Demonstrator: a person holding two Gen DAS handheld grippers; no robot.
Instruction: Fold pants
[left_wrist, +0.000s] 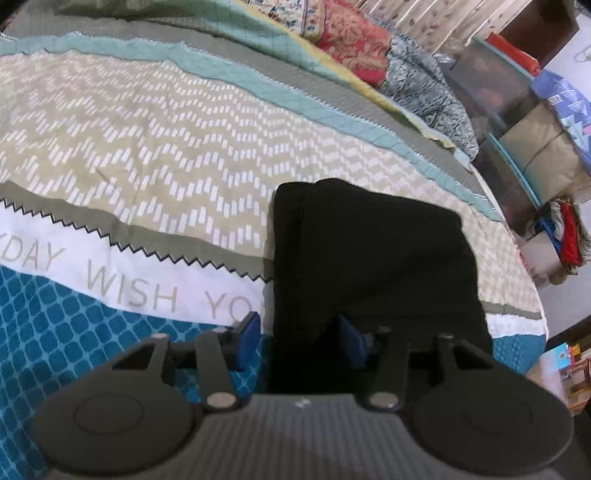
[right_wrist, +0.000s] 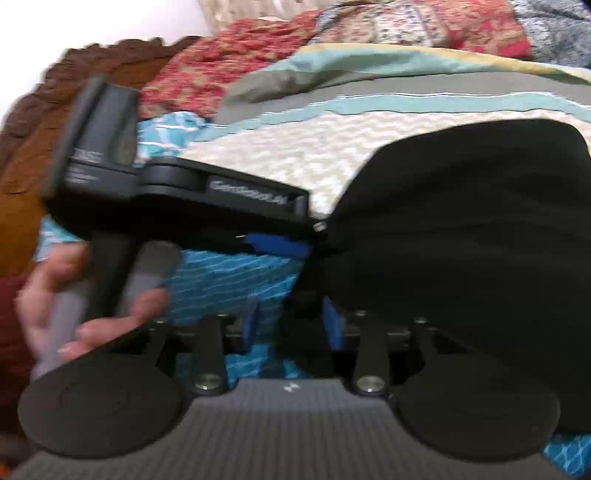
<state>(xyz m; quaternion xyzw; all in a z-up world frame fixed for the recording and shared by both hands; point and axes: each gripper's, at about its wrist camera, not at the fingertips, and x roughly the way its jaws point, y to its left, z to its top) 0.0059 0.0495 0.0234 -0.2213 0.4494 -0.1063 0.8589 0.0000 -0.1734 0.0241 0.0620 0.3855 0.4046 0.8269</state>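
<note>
Just ahead, folded black pants (left_wrist: 373, 266) lay on bedspread (left_wrist: 155, 147); left gripper (left_wrist: 299, 332) straddled near left edge, blue pads apart, unclenched; right gripper (right_wrist: 291, 325) likewise released.

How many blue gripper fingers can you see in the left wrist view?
2. The left finger hangs over the blue patterned bedspread, clear of the cloth; the right finger shows against the folded black pants. None seem hidden.

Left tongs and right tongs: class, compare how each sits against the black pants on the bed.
The left tongs straddle the near left edge of the folded black pants, pads apart. The right tongs sit at the same bundle's near corner, with the bedspread showing between the pads. The left view is sharp; the right is blurred. Both have blue pads.
</note>
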